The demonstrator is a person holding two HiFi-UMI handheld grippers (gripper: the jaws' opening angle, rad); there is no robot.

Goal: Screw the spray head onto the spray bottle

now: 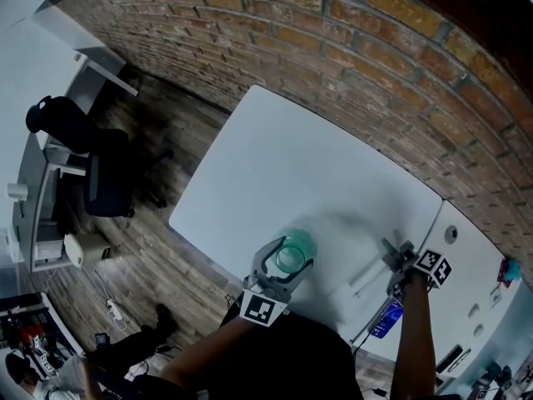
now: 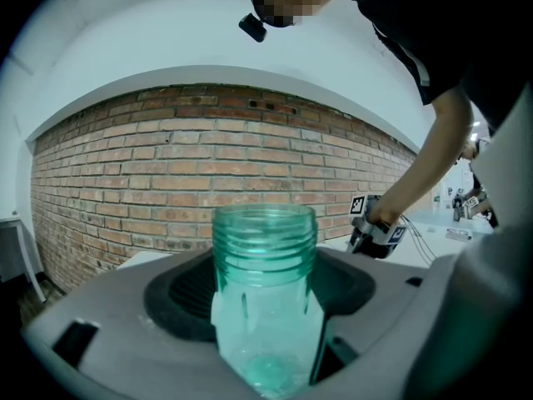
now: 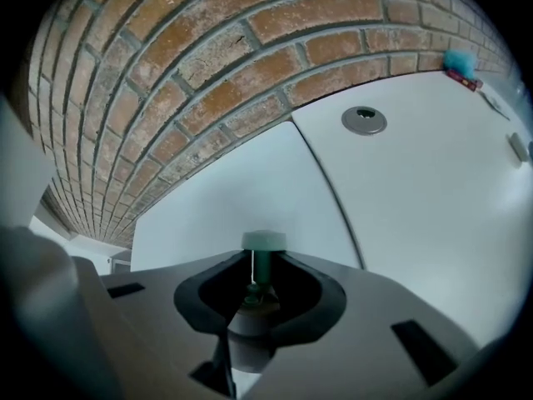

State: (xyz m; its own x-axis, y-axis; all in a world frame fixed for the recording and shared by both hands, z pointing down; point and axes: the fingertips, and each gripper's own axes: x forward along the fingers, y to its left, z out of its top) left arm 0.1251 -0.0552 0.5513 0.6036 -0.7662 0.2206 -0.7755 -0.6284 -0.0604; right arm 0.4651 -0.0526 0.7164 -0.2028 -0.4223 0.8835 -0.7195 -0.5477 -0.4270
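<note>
While the spray bottle (image 2: 265, 248) has no head on it, its threaded neck stands open and upright: a clear green bottle clamped low on its body between the jaws of the left gripper (image 1: 291, 257), over the near part of the white counter (image 1: 275, 165). Whether its base touches the counter I cannot tell.

The spray head (image 3: 260, 261) is well apart from it, off to the right. It sits between the jaws of the right gripper (image 3: 262, 294), which have closed around its grey collar – a green stem and a pale cap rise past the jaw tips. In the head view this gripper points steeply down at the counter, and a thin pale tube (image 1: 366, 277) runs from it across the surface toward the bottle.

Just beyond the right gripper a seam divides this counter from a second white one (image 3: 433, 190), which has a round metal grommet (image 3: 364, 120) in it. A brick wall (image 1: 350, 48) runs behind both. To the left are a wooden floor (image 1: 158, 248) and a black chair (image 1: 92, 152).
</note>
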